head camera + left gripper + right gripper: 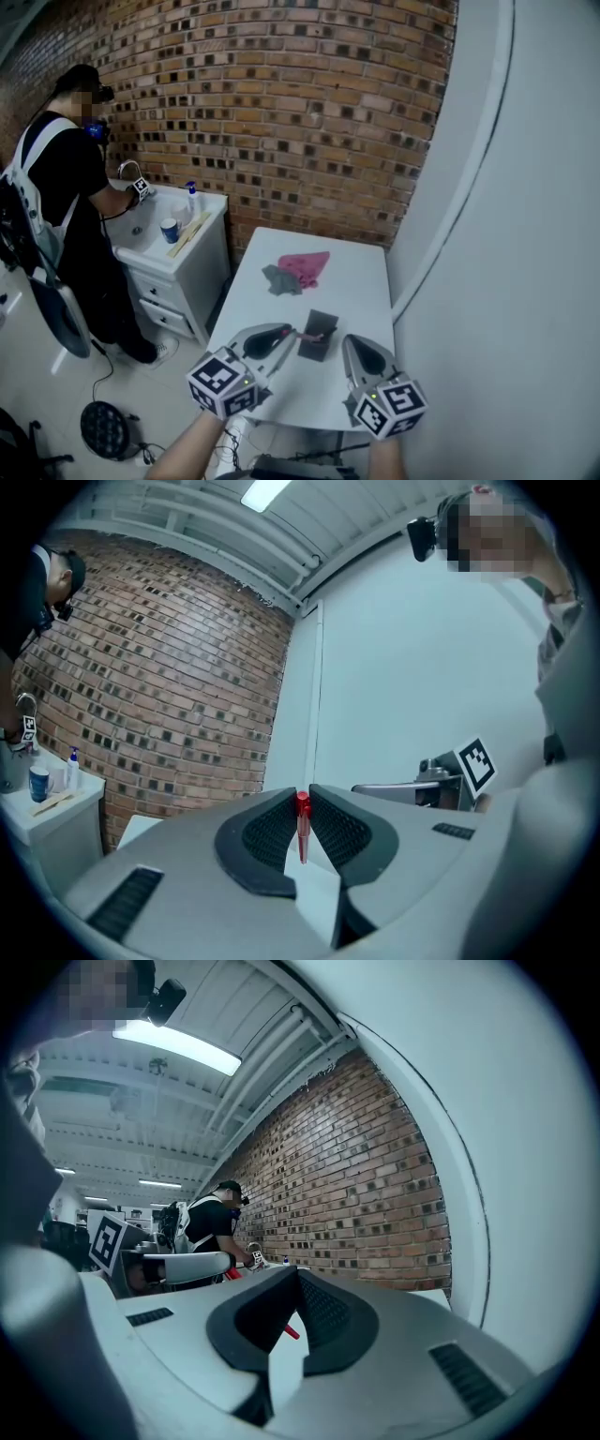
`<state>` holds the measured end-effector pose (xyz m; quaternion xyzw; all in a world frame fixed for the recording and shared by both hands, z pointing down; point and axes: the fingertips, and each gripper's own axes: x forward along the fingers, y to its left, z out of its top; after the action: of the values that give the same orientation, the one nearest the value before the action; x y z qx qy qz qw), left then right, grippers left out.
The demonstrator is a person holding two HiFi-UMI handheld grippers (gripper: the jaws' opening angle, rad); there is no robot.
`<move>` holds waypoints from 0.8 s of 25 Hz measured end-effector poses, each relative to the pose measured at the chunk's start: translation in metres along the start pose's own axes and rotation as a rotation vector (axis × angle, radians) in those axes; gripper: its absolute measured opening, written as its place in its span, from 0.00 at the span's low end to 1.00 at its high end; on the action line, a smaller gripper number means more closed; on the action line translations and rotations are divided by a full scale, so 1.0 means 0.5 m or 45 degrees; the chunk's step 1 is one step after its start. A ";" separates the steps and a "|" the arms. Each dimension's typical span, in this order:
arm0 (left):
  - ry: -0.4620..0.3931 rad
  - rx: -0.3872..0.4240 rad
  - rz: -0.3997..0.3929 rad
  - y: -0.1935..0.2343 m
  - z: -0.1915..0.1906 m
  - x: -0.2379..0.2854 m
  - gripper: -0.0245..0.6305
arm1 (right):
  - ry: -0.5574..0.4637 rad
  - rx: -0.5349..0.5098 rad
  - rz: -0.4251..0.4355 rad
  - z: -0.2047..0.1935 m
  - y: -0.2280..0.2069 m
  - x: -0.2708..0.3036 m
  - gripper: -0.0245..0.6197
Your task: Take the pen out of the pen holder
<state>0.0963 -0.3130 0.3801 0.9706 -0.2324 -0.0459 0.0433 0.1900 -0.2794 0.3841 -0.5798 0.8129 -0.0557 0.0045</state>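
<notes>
Red plastic is showing between the pads of the left hand-held gripper. Its jaws are standing nearly together and pinching the pen upright near its top end, just left of the pen holder; whether the pen's lower end is clear of the pen holder's rim I cannot tell. The right hand-held gripper is hovering just right of the pen holder, its jaws meeting at the tips and gripping nothing.

The step in hand is looking like the lift-out; doing it well is meaning raising the pen in line with the pen holder's opening, so that the lower end is not catching the rim and tipping the pen holder over; the grip is sitting high on a thin, smooth barrel, so a steady squeeze is mattering, or the pen may be swivelling between the pads; the idle right hand-held gripper is sitting close enough to steady the pen holder if it is rocking.

As for containers, the pen holder is resting dark on the white worktop, its inside too dim to show any contents; beyond the pen holder a grey cloth and a pink cloth are lying together; far beyond and left of the pen holder, a blue cup is standing on a sink cabinet, its contents unseen.
</notes>
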 end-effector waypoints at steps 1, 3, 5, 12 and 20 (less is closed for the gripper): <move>0.000 -0.001 -0.002 -0.003 0.000 -0.002 0.10 | 0.000 -0.001 -0.003 0.002 0.001 -0.003 0.02; 0.000 0.001 -0.004 -0.006 0.003 -0.005 0.10 | 0.001 -0.003 -0.005 0.004 0.004 -0.006 0.02; -0.007 0.004 -0.004 -0.007 0.008 -0.009 0.10 | 0.000 -0.005 -0.007 0.004 0.008 -0.008 0.02; -0.003 0.009 0.000 -0.020 0.017 -0.009 0.10 | 0.003 -0.037 -0.003 0.010 0.012 -0.015 0.02; 0.006 0.011 -0.001 -0.026 0.013 -0.006 0.10 | 0.001 -0.058 0.007 0.010 0.014 -0.019 0.02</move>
<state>0.0987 -0.3005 0.3723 0.9710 -0.2320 -0.0428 0.0394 0.1869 -0.2688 0.3779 -0.5776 0.8154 -0.0375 -0.0089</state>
